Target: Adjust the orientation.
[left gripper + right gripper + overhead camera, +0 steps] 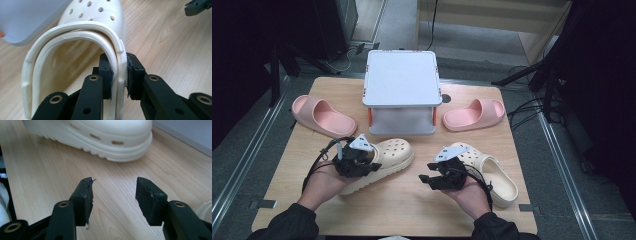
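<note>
A cream clog [394,152] with holes in its toe lies on the wooden table [412,210], left of centre. My left gripper [369,166] is shut on the clog's heel rim; in the left gripper view the rim [119,62] is pinched between the two black pads [136,72]. A second cream clog [498,176] lies at the right, beside the right hand. My right gripper [426,172] stands open over bare wood, pointing left toward the held clog [100,135], with nothing between its fingers [113,192].
A white box-like stand [401,80] sits at the back middle of the table, just behind the held clog. One pink slide [319,115] lies to its left, another pink slide [474,114] to its right. Dark stands and cables ring the table.
</note>
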